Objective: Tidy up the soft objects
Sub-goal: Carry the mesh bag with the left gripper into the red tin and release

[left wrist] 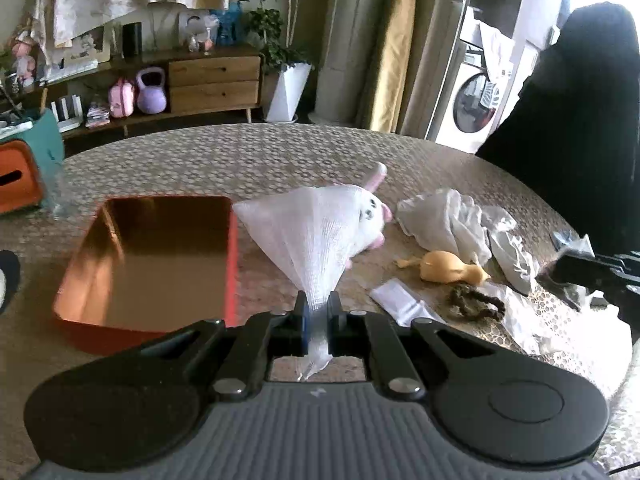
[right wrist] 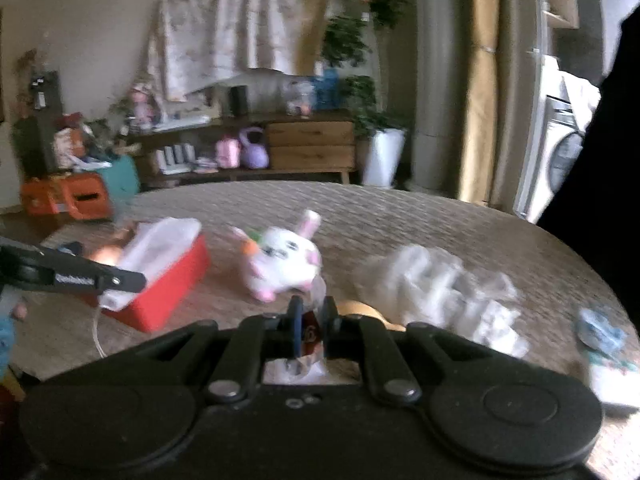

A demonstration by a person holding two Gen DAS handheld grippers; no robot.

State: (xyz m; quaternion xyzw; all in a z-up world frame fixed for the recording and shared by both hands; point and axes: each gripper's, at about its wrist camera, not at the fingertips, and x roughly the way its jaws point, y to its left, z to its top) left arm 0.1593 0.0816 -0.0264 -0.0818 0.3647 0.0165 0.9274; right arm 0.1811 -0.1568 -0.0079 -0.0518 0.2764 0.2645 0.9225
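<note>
Pinched between the left gripper [left wrist: 318, 312] jaws, white gauze cloth [left wrist: 308, 236] hangs just right of the red tin [left wrist: 230, 256], apparently for placing inside; the right gripper [right wrist: 313, 322] clamps a thin white scrap right of it.

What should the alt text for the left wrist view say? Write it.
The left gripper is shut on a white gauze cloth that fans out over a white plush bunny, beside an empty red tin tray on a patterned tablecloth.
</note>
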